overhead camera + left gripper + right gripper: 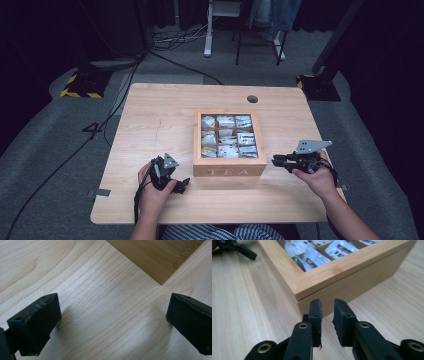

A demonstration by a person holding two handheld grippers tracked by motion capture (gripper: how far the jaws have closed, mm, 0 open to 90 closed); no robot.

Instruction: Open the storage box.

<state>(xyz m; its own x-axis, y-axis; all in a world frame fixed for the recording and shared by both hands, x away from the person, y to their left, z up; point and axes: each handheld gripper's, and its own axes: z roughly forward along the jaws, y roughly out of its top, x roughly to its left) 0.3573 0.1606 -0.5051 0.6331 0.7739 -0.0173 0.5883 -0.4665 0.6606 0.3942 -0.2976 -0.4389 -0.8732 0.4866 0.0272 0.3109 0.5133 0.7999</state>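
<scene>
At table centre sits the lidded tea box (229,143), left gripper (181,186) wide open beside its front-left corner, right gripper (327,310) narrowed, empty, at the right corner; risk: narrow jaws slip off the lid edge.

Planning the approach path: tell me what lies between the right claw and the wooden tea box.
Nothing: just a short bare strip of the light wooden table separates the right claw from the square bamboo tea box, seen in the right gripper view.
</scene>
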